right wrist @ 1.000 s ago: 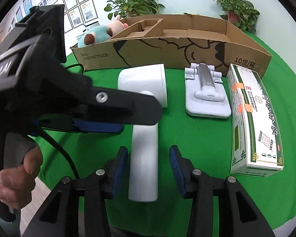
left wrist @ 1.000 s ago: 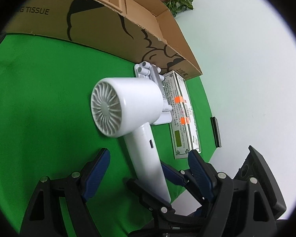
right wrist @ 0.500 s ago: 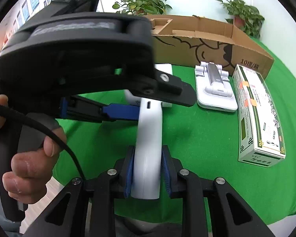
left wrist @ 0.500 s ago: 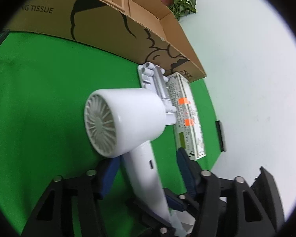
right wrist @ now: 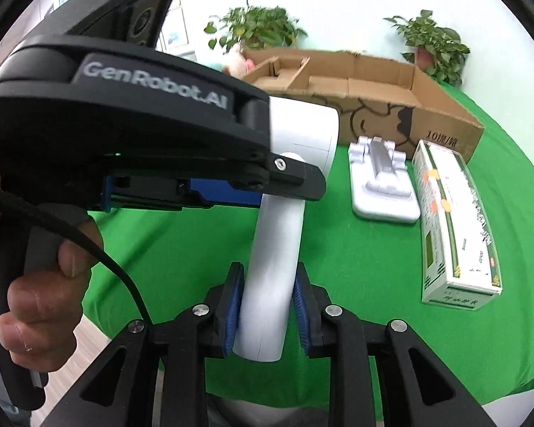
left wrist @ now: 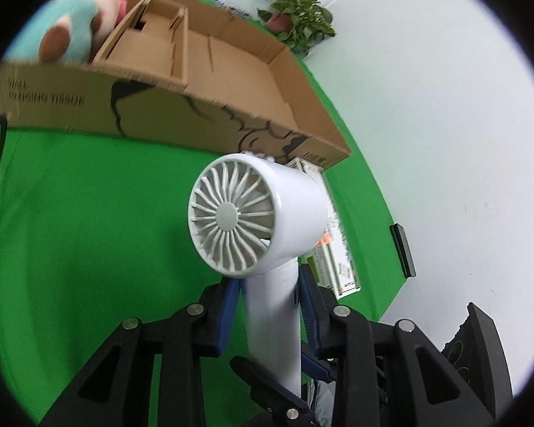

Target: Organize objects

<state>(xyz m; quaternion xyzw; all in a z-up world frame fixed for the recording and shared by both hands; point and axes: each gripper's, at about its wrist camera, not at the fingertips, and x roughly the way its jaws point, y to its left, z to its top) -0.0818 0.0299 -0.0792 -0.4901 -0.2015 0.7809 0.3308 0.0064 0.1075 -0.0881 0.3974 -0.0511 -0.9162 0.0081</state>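
The white hair dryer point(left wrist: 260, 213) is lifted above the green worktop point(left wrist: 89, 213), both grippers' jaws closed on its handle: left gripper point(left wrist: 267, 306) high, right gripper point(right wrist: 265, 306) near the base. Carrying step; next, likely move it into the cardboard box point(right wrist: 373, 78).

My two views are bright and evenly lit, with soft, diffuse light and only faint shadows on the green bench point(right wrist: 181, 249). The white wall point(left wrist: 445, 114) reads almost blown out. Both are round fisheye pictures with black corners, and straight edges bow near the rim. Motion blur smears the cardboard box point(left wrist: 181, 114) lettering and the plush toy point(left wrist: 71, 32) in my left view; in my right view the near potted plant point(right wrist: 256, 28) is smeared.
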